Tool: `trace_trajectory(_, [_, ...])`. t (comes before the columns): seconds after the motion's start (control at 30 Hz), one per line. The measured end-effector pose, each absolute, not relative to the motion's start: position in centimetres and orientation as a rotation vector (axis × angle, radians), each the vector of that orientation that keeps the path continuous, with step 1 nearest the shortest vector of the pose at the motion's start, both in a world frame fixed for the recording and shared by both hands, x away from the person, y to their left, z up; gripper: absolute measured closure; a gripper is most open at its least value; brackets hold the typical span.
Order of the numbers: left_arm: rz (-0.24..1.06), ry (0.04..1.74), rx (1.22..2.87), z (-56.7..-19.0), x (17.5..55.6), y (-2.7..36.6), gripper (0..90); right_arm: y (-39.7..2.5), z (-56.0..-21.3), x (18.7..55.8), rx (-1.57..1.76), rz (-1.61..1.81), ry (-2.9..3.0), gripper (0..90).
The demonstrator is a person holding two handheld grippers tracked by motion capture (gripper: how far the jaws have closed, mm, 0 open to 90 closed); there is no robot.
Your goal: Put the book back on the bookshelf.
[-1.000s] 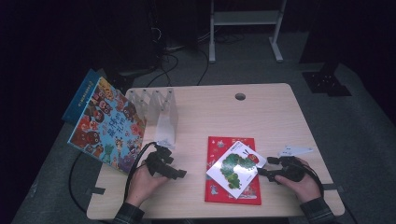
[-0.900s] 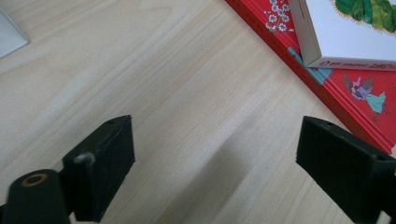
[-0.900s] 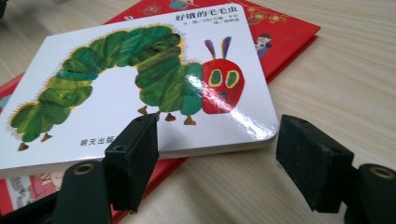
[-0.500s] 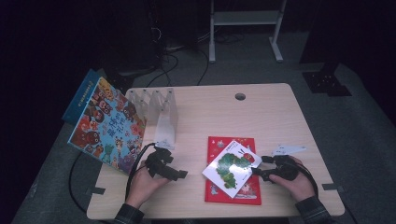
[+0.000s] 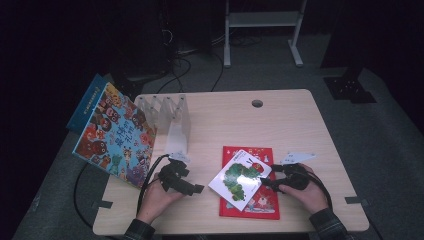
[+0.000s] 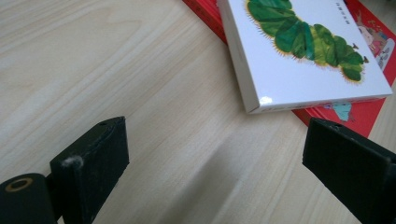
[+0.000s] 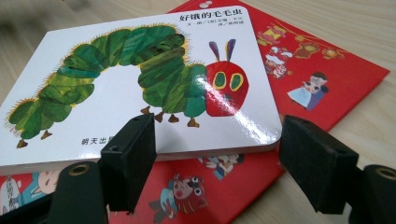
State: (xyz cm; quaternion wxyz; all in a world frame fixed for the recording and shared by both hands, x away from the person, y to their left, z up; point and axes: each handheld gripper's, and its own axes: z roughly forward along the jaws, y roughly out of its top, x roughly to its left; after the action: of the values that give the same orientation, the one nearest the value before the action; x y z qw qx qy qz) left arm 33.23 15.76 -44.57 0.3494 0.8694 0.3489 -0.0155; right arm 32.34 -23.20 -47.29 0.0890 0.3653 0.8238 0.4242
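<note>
The white caterpillar board book [image 5: 240, 178] lies askew on the flat red book [image 5: 260, 200], its corner between the right gripper [image 5: 274, 181]'s wide-open, empty jaws. The left gripper [image 5: 192, 188], likewise open and empty, rests on the wood-grain table [image 5: 240, 120] just beside it. Thick, glossy, round-cornered board. Since the earlier frame, the right gripper has closed in.

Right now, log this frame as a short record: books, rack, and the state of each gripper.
white caterpillar book: lies on the red book, askew
red book: flat on the table
colourful book: leans at the table's left edge
clear rack: upright, no books in its slots
left gripper: open, fingers over bare wood
right gripper: open, fingers at the caterpillar book's edge
</note>
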Motion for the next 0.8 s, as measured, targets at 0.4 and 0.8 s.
trace_trajectory(0.4, [-0.066,0.870,2.252,-44.7,33.2,14.9,6.4,-22.1,-47.3,33.4,1.044,1.282,2.486,26.6])
trace_trajectory(0.8, [-0.085,0.857,2.266,-45.0,33.5,14.1,6.4,-21.1,-47.3,33.7,1.006,1.245,2.490,28.1])
